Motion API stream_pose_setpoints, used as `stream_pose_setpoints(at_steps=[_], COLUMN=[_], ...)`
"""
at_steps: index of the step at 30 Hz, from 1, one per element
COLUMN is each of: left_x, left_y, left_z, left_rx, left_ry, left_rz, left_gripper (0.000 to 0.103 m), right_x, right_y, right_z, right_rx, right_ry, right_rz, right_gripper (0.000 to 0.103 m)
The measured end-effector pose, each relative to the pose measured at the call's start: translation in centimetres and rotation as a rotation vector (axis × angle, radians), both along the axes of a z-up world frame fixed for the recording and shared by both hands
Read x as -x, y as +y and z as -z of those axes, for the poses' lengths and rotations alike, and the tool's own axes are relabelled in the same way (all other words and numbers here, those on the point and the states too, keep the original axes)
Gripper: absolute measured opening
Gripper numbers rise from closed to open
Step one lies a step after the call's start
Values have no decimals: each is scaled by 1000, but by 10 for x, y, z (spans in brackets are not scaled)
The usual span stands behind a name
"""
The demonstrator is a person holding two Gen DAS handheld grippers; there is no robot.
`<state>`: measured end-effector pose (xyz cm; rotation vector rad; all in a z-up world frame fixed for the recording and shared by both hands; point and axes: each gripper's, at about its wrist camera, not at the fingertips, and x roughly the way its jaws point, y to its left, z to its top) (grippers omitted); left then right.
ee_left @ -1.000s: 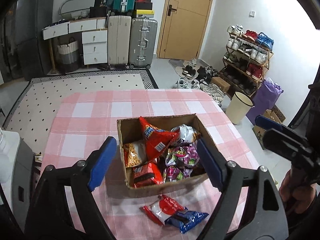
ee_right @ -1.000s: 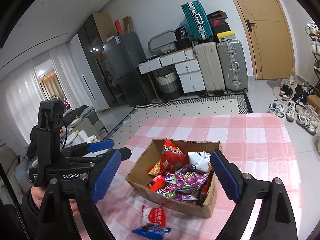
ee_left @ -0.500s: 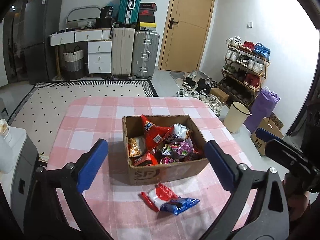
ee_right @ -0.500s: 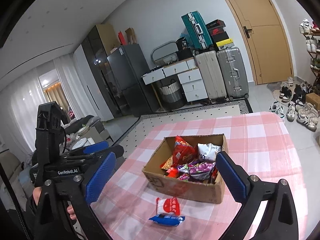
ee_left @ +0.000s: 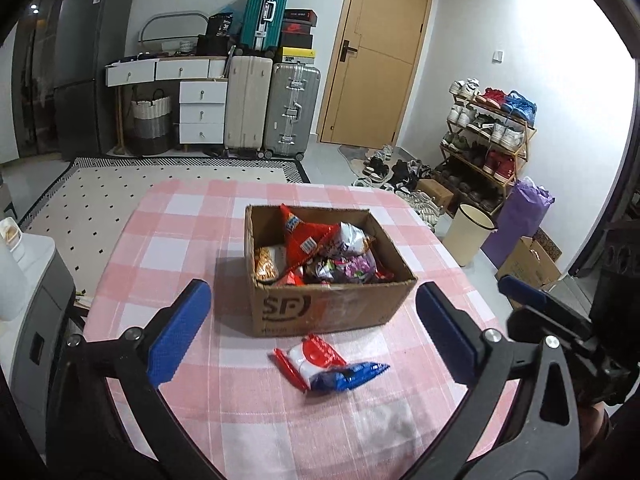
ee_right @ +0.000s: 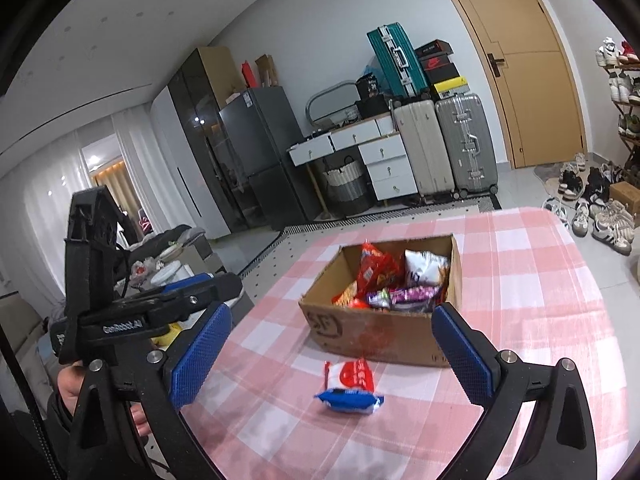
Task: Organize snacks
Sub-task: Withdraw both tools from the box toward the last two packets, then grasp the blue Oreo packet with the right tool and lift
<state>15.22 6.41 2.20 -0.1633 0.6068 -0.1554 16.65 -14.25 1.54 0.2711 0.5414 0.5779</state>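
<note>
A lived-in room lies beyond the table [ee_left: 192,240], which wears a pink and white checked cloth. Against the far wall stand a beige suitcase [ee_left: 247,106] and a silver suitcase [ee_left: 295,110] side by side, with a teal suitcase [ee_left: 262,14] stacked above them, a white drawer unit [ee_left: 201,110] to one side and a wooden door [ee_left: 380,60] to the other. A loaded shoe rack [ee_left: 486,136] lines the side wall, with a cream bin [ee_left: 468,234] on the floor near it.

The left tool [ee_left: 310,338] is held above the near part of the table with its blue pads spread wide and nothing between them. Straight ahead of it, framed by the two pads, sits an open cardboard box [ee_left: 332,312] full of snack packets; a red bag [ee_left: 300,236] stands tallest among them, a silver bag [ee_left: 352,238] leans beside it, and purple wrappers [ee_left: 356,268] lie lower down. Nearer the tool than the box, just in front of its printed wall, a red and white packet [ee_left: 310,356] lies flat on the cloth with a blue packet [ee_left: 348,376] touching and partly overlapping it.

The right tool [ee_right: 332,352] is likewise wide open and empty. From its camera the same two loose packets, the red and white one [ee_right: 354,376] and the blue one [ee_right: 348,398], lie between its pads, closer than the box [ee_right: 380,332]. The left tool's black frame shows off to the left of the right tool, gripped by a hand [ee_right: 74,384] beyond the table's edge.
</note>
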Motion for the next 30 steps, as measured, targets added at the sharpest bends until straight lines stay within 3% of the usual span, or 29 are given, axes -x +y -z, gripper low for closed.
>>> stream_pose_setpoints(at_steps=[15,30], left_x=[9,4], left_y=[34,49], left_z=[74,148], left_rx=[85,126], left_ry=[74,178], left_rz=[-45,-39], left_gripper=[102,102], right_x=[-8,-35], right_y=[13,48], right_z=[78,134], right_rx=[6,66], right_ry=[164,299], right_rz=[-45,-98], right_gripper=[102,102])
